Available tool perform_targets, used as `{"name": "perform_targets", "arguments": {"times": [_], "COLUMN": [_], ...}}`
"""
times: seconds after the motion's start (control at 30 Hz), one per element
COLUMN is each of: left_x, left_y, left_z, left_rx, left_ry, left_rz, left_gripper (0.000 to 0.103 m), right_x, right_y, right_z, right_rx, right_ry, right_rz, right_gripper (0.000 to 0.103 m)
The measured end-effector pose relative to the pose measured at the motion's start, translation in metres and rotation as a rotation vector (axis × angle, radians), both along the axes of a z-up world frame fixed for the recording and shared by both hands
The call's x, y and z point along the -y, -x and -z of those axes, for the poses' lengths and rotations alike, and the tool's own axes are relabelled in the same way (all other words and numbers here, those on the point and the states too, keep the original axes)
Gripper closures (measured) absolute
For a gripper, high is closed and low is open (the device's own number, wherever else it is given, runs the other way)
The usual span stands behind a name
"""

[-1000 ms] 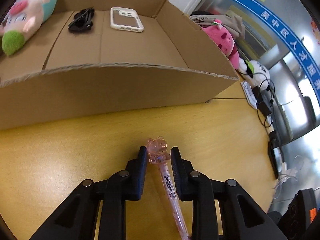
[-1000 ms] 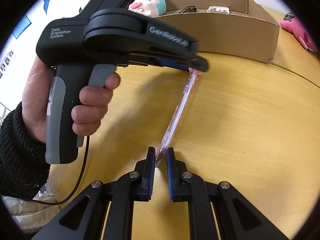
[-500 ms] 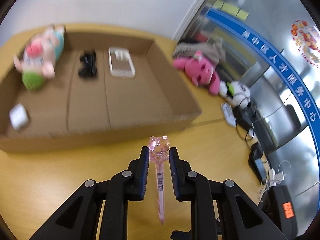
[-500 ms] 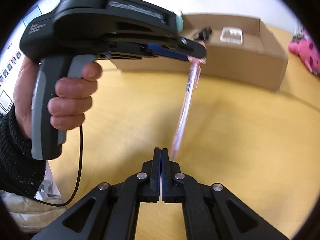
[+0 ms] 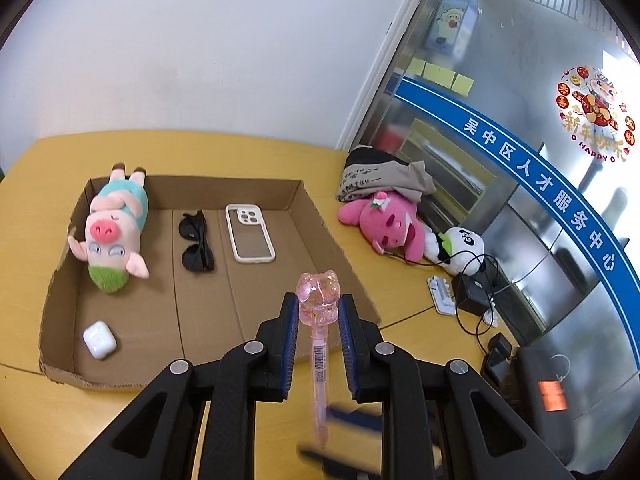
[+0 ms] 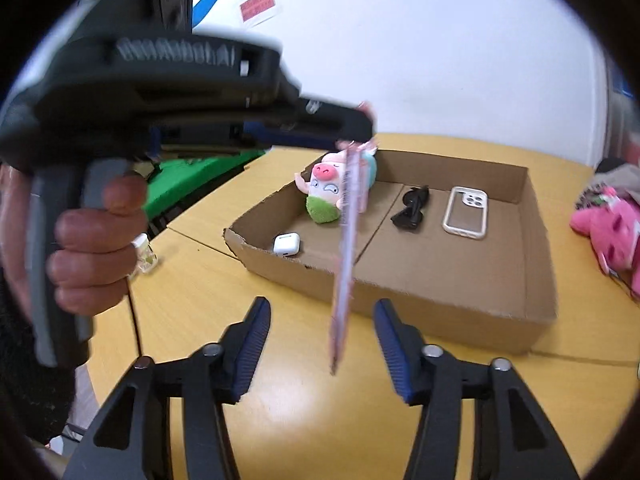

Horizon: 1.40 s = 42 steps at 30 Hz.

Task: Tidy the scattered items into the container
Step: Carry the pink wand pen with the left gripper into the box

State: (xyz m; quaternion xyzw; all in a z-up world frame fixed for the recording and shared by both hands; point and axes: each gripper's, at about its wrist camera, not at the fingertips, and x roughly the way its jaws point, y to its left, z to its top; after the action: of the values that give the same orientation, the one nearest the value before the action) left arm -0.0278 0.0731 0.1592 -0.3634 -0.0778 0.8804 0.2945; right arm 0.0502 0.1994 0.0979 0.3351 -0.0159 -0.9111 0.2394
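Yellow tabletop (image 5: 280, 148) is spread beneath a white wall, and a shallow cardboard box (image 5: 316, 216) is seen lying open on it. Going from left to right inside the box in the left wrist view: a white earbud case (image 5: 99, 339) is found near the front left corner, a plush pig (image 5: 114, 230) is laid along the left wall, black sunglasses (image 5: 196, 242) come next, then a clear phone case (image 5: 249, 232). Right of the box, on the table, a pink plush (image 5: 386, 226) and a panda plush (image 5: 464, 250) are piled against the glass partition.

Now the pen: the pink pen (image 5: 318, 320) is pinched just under its bear-shaped cap by the left gripper (image 5: 318, 334), and it is held in the air over the box's front edge, its tip hanging down toward the camera. In the right wrist view the same pen (image 6: 346, 240) is seen dangling from the left gripper's fingertips, blurred, its tip between the spread fingers of the right gripper (image 6: 322, 344), touched by neither pad. The right jaws have just been opening, with only the pen's tip in the gap.
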Motion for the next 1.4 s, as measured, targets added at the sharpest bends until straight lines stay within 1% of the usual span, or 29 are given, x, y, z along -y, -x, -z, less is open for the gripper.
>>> {"name": "perform_targets", "arguments": {"times": [0.03, 0.07, 0.1, 0.23, 0.37, 0.47, 0.53, 0.63, 0.7, 0.77, 0.9, 1.0, 1.07, 1.23, 1.33, 1.37, 1.4], "left_x": [0.001, 0.002, 0.002, 0.003, 0.003, 0.009, 0.013, 0.018, 0.021, 0.024, 0.027, 0.023, 0.021, 0.016, 0.014, 0.013, 0.013], "left_y": [0.002, 0.005, 0.010, 0.035, 0.070, 0.103, 0.125, 0.152, 0.169, 0.182, 0.208, 0.217, 0.221, 0.230, 0.233, 0.233, 0.233], "left_z": [-0.002, -0.003, -0.005, -0.014, -0.020, -0.018, -0.012, 0.006, 0.024, 0.042, 0.090, 0.118, 0.131, 0.158, 0.169, 0.172, 0.178], "left_rx": [-0.007, -0.010, -0.011, -0.010, -0.012, 0.023, 0.051, 0.099, 0.139, 0.182, 0.294, 0.348, 0.373, 0.425, 0.444, 0.446, 0.466], "left_ry": [0.007, 0.012, 0.018, 0.042, 0.069, 0.071, 0.088, 0.127, 0.160, 0.176, 0.213, 0.244, 0.258, 0.276, 0.307, 0.322, 0.324], "left_rz": [-0.004, -0.005, -0.005, -0.007, -0.010, -0.018, -0.028, -0.047, -0.062, -0.074, -0.095, -0.097, -0.096, -0.088, -0.093, -0.093, -0.083], "left_gripper": [0.082, 0.082, 0.082, 0.083, 0.083, 0.083, 0.083, 0.083, 0.083, 0.083, 0.083, 0.083, 0.083, 0.083, 0.085, 0.095, 0.098], "right_x": [0.004, 0.006, 0.008, 0.003, 0.003, 0.000, 0.001, 0.007, 0.013, 0.020, 0.028, 0.031, 0.033, 0.033, 0.032, 0.032, 0.031], "right_y": [0.004, 0.007, -0.006, 0.012, 0.062, 0.099, 0.118, 0.148, 0.169, 0.189, 0.215, 0.227, 0.231, 0.236, 0.237, 0.238, 0.237], "right_z": [0.001, 0.001, -0.004, -0.013, -0.015, -0.015, -0.013, -0.001, 0.014, 0.034, 0.074, 0.102, 0.116, 0.134, 0.137, 0.137, 0.137], "right_rx": [0.014, 0.028, 0.034, 0.054, 0.091, 0.144, 0.181, 0.257, 0.317, 0.385, 0.509, 0.602, 0.657, 0.733, 0.759, 0.766, 0.768], "right_ry": [-0.009, -0.009, -0.001, 0.033, 0.054, 0.090, 0.108, 0.137, 0.150, 0.162, 0.155, 0.175, 0.173, 0.139, 0.122, 0.123, 0.123], "right_rz": [-0.001, 0.002, 0.007, -0.003, -0.009, -0.016, -0.024, -0.045, -0.055, -0.061, -0.048, -0.029, -0.012, 0.028, 0.049, 0.056, 0.060], "right_gripper": [0.090, 0.092, 0.092, 0.092, 0.092, 0.093, 0.093, 0.093, 0.093, 0.093, 0.094, 0.094, 0.094, 0.094, 0.094, 0.093, 0.092]}}
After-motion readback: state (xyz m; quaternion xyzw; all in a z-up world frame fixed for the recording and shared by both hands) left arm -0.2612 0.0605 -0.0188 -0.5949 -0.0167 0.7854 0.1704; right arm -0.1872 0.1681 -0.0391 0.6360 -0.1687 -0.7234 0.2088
